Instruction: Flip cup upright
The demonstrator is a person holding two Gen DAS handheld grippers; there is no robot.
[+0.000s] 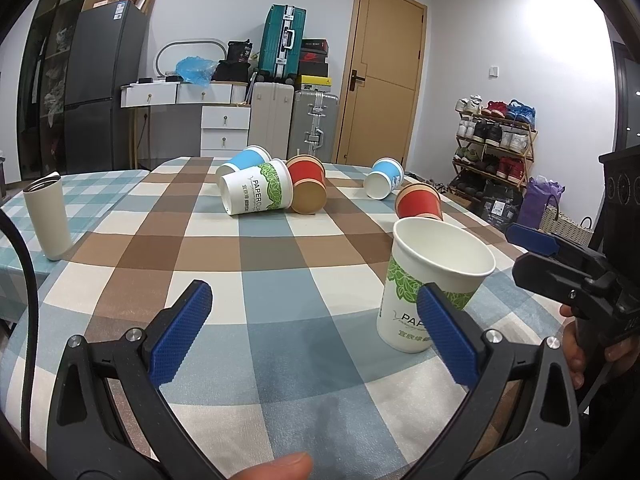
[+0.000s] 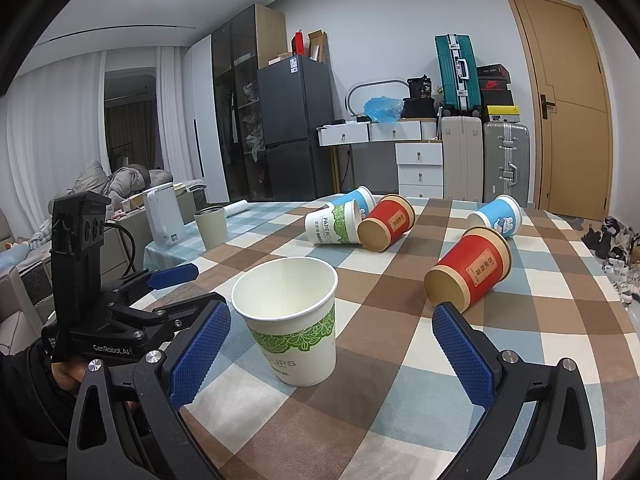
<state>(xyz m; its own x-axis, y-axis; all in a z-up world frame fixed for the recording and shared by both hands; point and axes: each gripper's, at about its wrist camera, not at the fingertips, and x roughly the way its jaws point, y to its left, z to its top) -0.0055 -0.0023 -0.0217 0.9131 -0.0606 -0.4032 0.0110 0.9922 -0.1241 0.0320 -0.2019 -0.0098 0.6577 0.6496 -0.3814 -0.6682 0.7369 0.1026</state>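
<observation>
A white paper cup with green leaves [image 1: 432, 280] [image 2: 290, 320] stands upright on the checked tablecloth [image 1: 280, 248]. My left gripper [image 1: 316, 316] is open and empty, its right finger in front of this cup. My right gripper [image 2: 332, 352] is open, and the cup stands between its fingers without touching them. A red cup [image 2: 470, 272] [image 1: 418, 202] lies on its side beyond. Further back lie a green-leaf cup [image 1: 258, 192] [image 2: 334, 224], a red cup [image 1: 306, 188] [image 2: 386, 222] and two blue cups [image 1: 384, 178] [image 2: 498, 216], [image 1: 244, 162] [image 2: 358, 200].
A cream tumbler [image 1: 46, 220] [image 2: 211, 226] stands upright at the table's left side, with a white kettle [image 2: 164, 216] behind it. Suitcases, drawers and a fridge stand behind the table. A shoe rack [image 1: 496, 140] is at the right.
</observation>
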